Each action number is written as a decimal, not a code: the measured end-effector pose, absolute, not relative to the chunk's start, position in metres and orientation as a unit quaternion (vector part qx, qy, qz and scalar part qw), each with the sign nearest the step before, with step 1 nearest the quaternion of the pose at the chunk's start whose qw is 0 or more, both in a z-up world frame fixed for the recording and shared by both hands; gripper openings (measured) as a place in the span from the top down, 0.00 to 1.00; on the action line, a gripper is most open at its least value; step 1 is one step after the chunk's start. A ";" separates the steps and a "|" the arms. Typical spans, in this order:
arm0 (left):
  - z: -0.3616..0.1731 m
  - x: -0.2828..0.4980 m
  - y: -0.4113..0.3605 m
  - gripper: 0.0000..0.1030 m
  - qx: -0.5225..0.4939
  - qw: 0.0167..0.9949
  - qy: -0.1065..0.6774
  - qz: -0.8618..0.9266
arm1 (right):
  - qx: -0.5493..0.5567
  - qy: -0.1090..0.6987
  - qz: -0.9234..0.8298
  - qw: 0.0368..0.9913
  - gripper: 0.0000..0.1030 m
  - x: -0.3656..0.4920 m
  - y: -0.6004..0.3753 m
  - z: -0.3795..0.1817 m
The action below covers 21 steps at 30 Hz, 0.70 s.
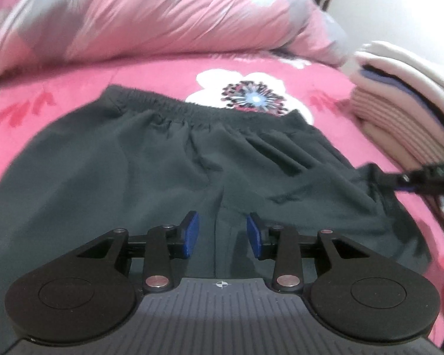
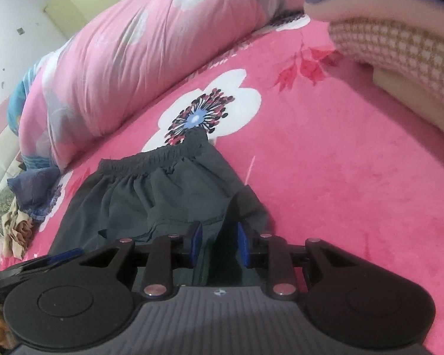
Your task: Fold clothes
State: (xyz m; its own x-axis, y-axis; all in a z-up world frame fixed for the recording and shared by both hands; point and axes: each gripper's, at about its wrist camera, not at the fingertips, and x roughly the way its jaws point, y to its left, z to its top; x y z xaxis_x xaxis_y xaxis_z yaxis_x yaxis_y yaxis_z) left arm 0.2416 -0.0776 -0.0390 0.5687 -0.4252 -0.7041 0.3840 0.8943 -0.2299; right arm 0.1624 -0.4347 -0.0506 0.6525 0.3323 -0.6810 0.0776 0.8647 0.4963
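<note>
left gripper [image 1: 223, 235]: jaws apart, empty | right gripper [image 2: 219, 244]: jaws apart, empty | dark shorts [image 1: 162, 159] flat ahead of both | we should pinch 2 hem corners evenly, fold toward waistband [image 1: 174, 105]

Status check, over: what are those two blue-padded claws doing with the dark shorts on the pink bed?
Left gripper open, empty. Right gripper open, empty. Dark grey elastic-waist shorts spread flat on pink flowered bedspread. Nothing in the way.

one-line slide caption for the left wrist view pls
Open left tool poised over dark shorts spread on a pink floral bedspread.
</note>
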 end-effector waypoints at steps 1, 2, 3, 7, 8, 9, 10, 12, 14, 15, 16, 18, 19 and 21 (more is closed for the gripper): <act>-0.041 0.246 -0.081 0.66 -0.028 0.885 0.406 -0.226 | 0.251 0.410 0.076 0.874 0.76 0.163 -0.435 -0.052; -0.043 0.248 -0.086 0.66 -0.024 0.886 0.403 -0.226 | 0.251 0.409 0.080 0.874 0.82 0.163 -0.434 -0.053; -0.043 0.247 -0.090 0.66 -0.017 0.889 0.396 -0.229 | 0.250 0.408 0.084 0.874 0.87 0.163 -0.434 -0.053; -0.045 0.240 -0.104 0.90 0.021 0.896 0.370 -0.245 | 0.251 0.392 0.095 0.880 0.99 0.160 -0.436 -0.051; -0.046 0.239 -0.105 0.93 0.025 0.897 0.366 -0.248 | 0.256 0.388 0.095 0.880 0.99 0.159 -0.437 -0.050; -0.045 0.237 -0.105 0.94 0.026 0.899 0.360 -0.250 | 0.263 0.382 0.096 0.881 1.00 0.159 -0.438 -0.049; -0.043 0.234 -0.103 0.95 0.023 0.902 0.351 -0.250 | 0.271 0.378 0.096 0.880 1.00 0.158 -0.439 -0.048; -0.036 0.229 -0.096 0.95 0.012 0.910 0.331 -0.251 | 0.294 0.370 0.097 0.876 1.00 0.158 -0.444 -0.048; -0.028 0.224 -0.084 0.95 -0.016 0.915 0.312 -0.255 | 0.326 0.361 0.099 0.868 1.00 0.158 -0.450 -0.050; -0.025 0.223 -0.078 0.95 -0.032 0.916 0.308 -0.254 | 0.344 0.356 0.101 0.863 1.00 0.159 -0.454 -0.052; -0.023 0.224 -0.072 0.95 -0.049 0.917 0.307 -0.251 | 0.365 0.351 0.102 0.856 1.00 0.161 -0.456 -0.055; -0.022 0.227 -0.061 0.95 -0.083 0.916 0.307 -0.243 | 0.407 0.342 0.104 0.840 1.00 0.164 -0.461 -0.061; -0.024 0.230 -0.057 0.95 -0.098 0.916 0.311 -0.235 | 0.428 0.337 0.105 0.832 1.00 0.166 -0.464 -0.065; -0.031 0.235 -0.050 0.95 -0.123 0.913 0.321 -0.220 | 0.470 0.329 0.096 0.813 1.00 0.171 -0.468 -0.076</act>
